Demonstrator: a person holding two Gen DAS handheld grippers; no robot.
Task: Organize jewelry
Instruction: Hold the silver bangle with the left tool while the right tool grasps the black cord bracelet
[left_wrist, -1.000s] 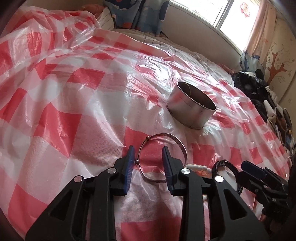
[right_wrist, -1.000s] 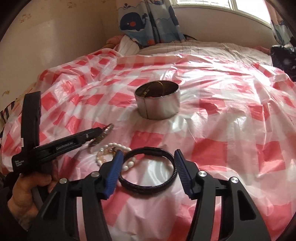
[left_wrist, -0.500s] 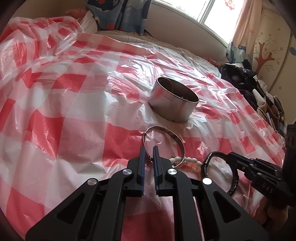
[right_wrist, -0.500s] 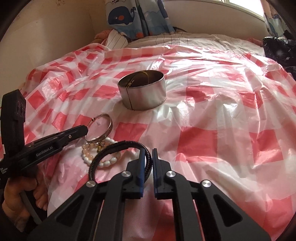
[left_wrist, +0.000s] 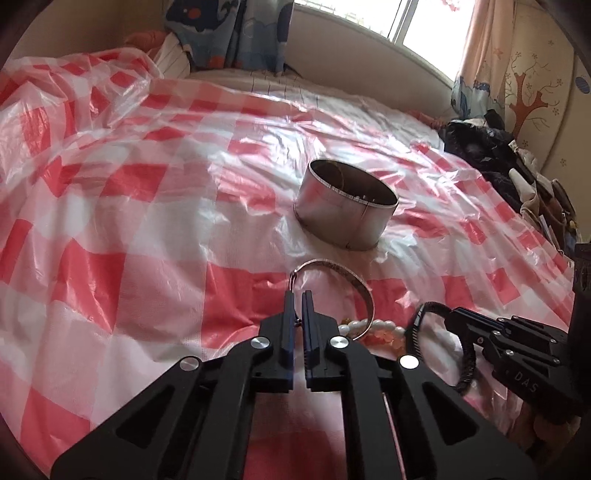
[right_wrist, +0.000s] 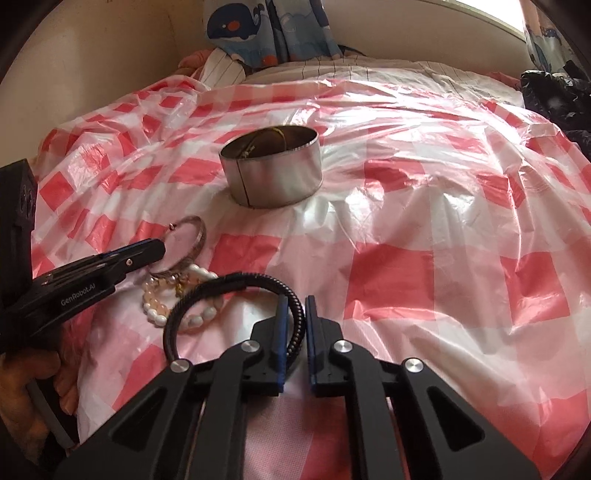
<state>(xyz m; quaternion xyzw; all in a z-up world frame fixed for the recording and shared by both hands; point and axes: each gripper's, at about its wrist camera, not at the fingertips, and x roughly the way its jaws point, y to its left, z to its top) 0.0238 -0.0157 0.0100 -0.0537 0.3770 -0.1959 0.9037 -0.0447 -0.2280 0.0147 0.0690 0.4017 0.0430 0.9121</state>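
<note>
Left gripper jaws pinch the silver bangle; right gripper jaws pinch the black braided bracelet. Lift both clear of the pearl bracelet between them, then release over the metal tin ahead of the jaws.

Bed, checked plastic sheet, metal tin, pearl bracelet

The left gripper had its jaws pinched nearly together around a thin silver bangle, while the right gripper, just beside it on the right, was clamped the same way on a black braided bracelet, both reaching forward and low.
</note>
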